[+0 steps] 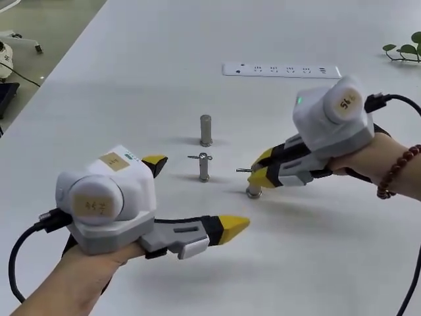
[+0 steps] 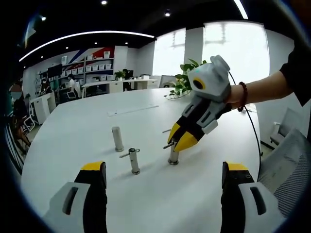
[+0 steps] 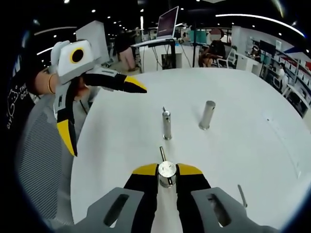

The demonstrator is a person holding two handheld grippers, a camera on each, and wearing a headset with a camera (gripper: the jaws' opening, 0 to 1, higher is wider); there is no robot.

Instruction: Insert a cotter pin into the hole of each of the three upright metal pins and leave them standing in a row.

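Right gripper (image 1: pixel 258 176) clamped the near pin (image 1: pixel 254 191) at its top, cotter (image 1: pixel 243 170) jutting toward nine o'clock; likely stiff, slick, tippy. Left gripper (image 1: pixel 198 192) gaped wide.

White tabletop (image 1: pixel 131 79), white power strip (image 1: pixel 281 70) lying flat near its far edge, green plant (image 1: pixel 404 51) at the far right corner, laptop (image 3: pixel 166 23) on a desk (image 3: pixel 155 43) beyond the tabletop, shelves (image 2: pixel 92 65) along the back wall

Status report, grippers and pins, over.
Left gripper open, hovering. Right gripper at near silver metal pin, thin cotter pin protruding. Middle pin fitted; far pin bare.
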